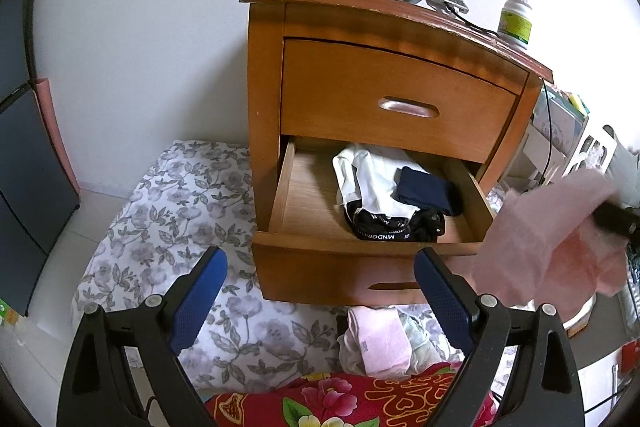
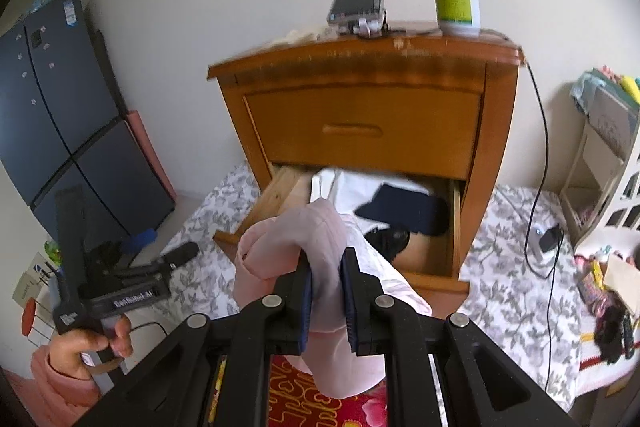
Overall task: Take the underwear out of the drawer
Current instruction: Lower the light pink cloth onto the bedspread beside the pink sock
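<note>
So the right gripper (image 2: 326, 267) has its blue pads clamped tight on a pale pink piece of underwear (image 2: 304, 239) — the fabric bunches up above the fingers and hangs down below them, clear of the drawer and out in front of it. From the left wrist view you can see the same pink cloth (image 1: 560, 231) off to the right of the nightstand, blurry, with the dark tip of the gripper poking through it. The left gripper (image 1: 320, 291) is spread wide with nothing between its pads, hanging in front of the lower drawer (image 1: 360, 255), which is pulled out. Inside the drawer there's more stuff: a white garment (image 1: 372, 179), a folded navy piece (image 1: 428, 187) on top of it, and a black one with white lettering on the waistband (image 1: 396, 227) near the front edge. The upper drawer (image 1: 400, 95) is closed. On top of the wooden nightstand (image 2: 360, 55) sit a phone on a little stand (image 2: 358, 1) and a white bottle with a green label (image 2: 456, 1) (cable runs down the right side). Below the left gripper, a small heap of folded pink and light clothes (image 1: 380, 343) lies on the grey floral sheet (image 1: 160, 227), touching a red flowered blanket (image 1: 360, 403). A hand (image 2: 92, 343) grips the left tool's handle.
</note>
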